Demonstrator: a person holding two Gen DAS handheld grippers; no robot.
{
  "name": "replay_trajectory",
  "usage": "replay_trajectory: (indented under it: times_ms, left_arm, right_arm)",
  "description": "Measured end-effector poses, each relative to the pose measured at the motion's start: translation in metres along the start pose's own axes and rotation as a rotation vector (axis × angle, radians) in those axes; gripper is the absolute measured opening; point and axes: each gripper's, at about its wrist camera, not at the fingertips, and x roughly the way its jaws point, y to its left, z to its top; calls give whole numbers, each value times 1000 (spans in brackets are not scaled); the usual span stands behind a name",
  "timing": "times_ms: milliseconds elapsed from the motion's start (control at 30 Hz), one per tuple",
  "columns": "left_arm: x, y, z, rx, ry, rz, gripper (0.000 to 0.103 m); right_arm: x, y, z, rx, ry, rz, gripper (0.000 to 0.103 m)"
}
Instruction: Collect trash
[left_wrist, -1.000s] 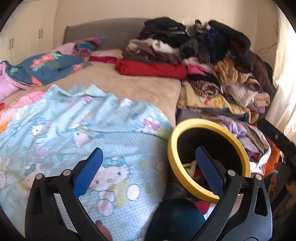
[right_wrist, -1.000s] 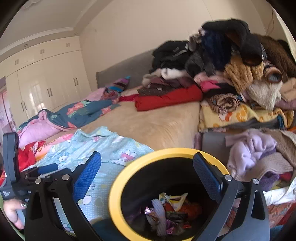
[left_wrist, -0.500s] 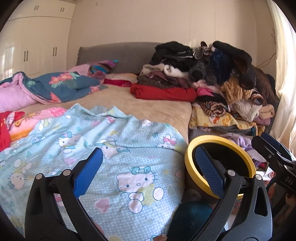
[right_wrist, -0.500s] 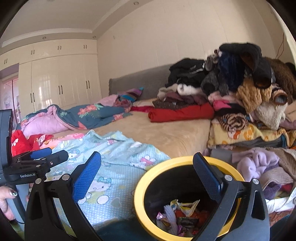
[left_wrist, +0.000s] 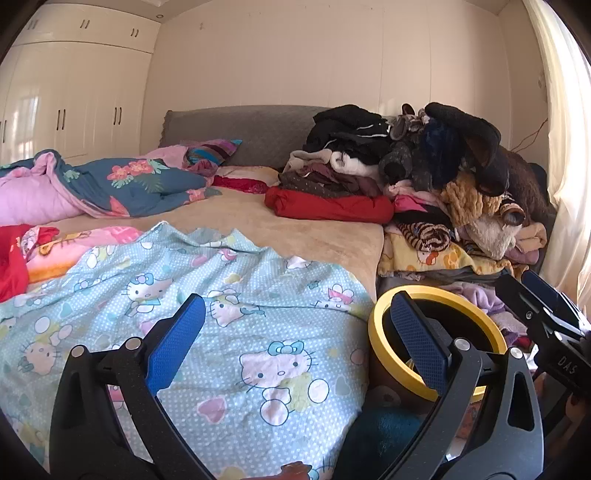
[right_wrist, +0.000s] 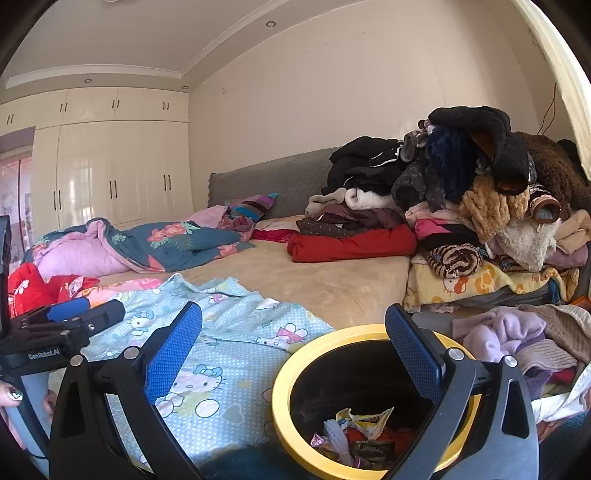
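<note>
Cluttered bed (left_wrist: 295, 236) behind; yellow-rimmed bin (right_wrist: 295, 435) beside it holding wrappers (right_wrist: 354, 435). Left gripper (left_wrist: 295, 347) spread wide, empty. Right gripper (right_wrist: 295, 343) gaping above bin, gripping nothing.

Wide bed (left_wrist: 295, 229) with tan cover and grey headboard (left_wrist: 255, 129). Spread over near end: pale blue cartoon-cat sheet (left_wrist: 229, 332). At left edge: red cloth (left_wrist: 11, 258) and pink printed blanket (left_wrist: 74, 243). Farther back on left: bunched blue floral quilt (left_wrist: 129, 184) with pink lining. On right side: folded red garment (left_wrist: 328, 206), under a tall heap of clothes (left_wrist: 424, 158) reaching to headboard.
</note>
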Motion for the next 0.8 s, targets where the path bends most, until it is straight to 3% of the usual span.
replay_trajectory:
  times_ms: [800]
  left_arm:
    - [-2, 4, 3, -8, -15, 9, 92]
  right_arm:
    - [0, 0, 2, -1, -3, -12, 97]
